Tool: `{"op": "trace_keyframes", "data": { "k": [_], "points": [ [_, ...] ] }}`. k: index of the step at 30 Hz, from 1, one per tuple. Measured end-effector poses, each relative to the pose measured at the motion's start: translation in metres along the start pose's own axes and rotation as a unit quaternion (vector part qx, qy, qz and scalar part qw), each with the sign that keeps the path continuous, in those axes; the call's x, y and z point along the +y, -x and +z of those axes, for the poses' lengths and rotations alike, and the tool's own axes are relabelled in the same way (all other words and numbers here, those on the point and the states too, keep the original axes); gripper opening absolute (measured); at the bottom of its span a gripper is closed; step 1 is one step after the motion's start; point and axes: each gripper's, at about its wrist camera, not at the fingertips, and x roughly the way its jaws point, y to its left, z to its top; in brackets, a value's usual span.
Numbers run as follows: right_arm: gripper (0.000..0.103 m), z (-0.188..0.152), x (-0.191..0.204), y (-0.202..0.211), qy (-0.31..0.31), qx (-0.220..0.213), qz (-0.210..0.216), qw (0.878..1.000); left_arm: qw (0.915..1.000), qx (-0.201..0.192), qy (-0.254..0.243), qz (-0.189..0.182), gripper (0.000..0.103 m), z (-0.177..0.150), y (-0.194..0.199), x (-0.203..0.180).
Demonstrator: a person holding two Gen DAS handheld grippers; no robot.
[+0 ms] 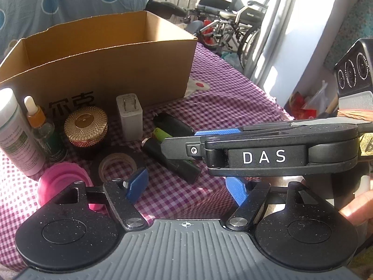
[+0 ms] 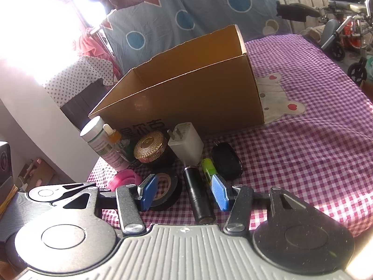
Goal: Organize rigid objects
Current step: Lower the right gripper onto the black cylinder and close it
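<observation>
An open cardboard box [image 1: 100, 70] [image 2: 186, 93] stands on the checked cloth. In front of it stand a white bottle [image 1: 16, 130], a dropper bottle [image 1: 42, 130], a gold-lidded jar [image 1: 86, 128] and a white charger [image 1: 129, 119]. A tape roll [image 1: 116, 165], a pink ribbed cup [image 1: 63, 182], a green cell [image 2: 208, 168] and a black fob [image 2: 227, 161] lie nearby. My right gripper [image 2: 184, 193] stands open astride a black cylinder [image 2: 198, 196], pads clear of it. My left gripper [image 1: 186, 187] is open over bare cloth, close in front of the tape roll.
The purple checked cloth [image 2: 314, 151] covers the table to the right of the box, with a bear patch [image 2: 277, 102] on it. Wheelchairs [image 1: 233, 23] stand beyond the table's far edge. A patterned blue sheet [image 2: 198, 11] hangs behind the box.
</observation>
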Motion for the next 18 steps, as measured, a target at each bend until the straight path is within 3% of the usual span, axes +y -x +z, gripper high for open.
{"op": "trace_keyframes", "data": {
  "k": [1, 4, 10, 18],
  "points": [
    [0.036, 0.001, 0.000, -0.005, 0.002, 0.006, 0.001, 1.000, 1.0000, 0.007, 0.003, -0.001, 0.065, 0.000, -0.002, 0.001],
    [0.029, 0.003, -0.005, -0.016, 0.000, 0.024, 0.007, 1.000, 0.9998, 0.019, 0.008, -0.004, 0.059, 0.002, -0.007, 0.002],
    [0.024, 0.003, -0.015, -0.029, -0.013, 0.059, -0.003, 0.998, 0.9995, 0.029, 0.007, -0.012, 0.056, 0.005, -0.017, 0.000],
    [0.022, -0.004, -0.038, -0.023, -0.092, 0.094, 0.036, 0.991, 0.9986, 0.051, 0.007, -0.011, 0.057, 0.003, -0.026, -0.001]
  ]
}}
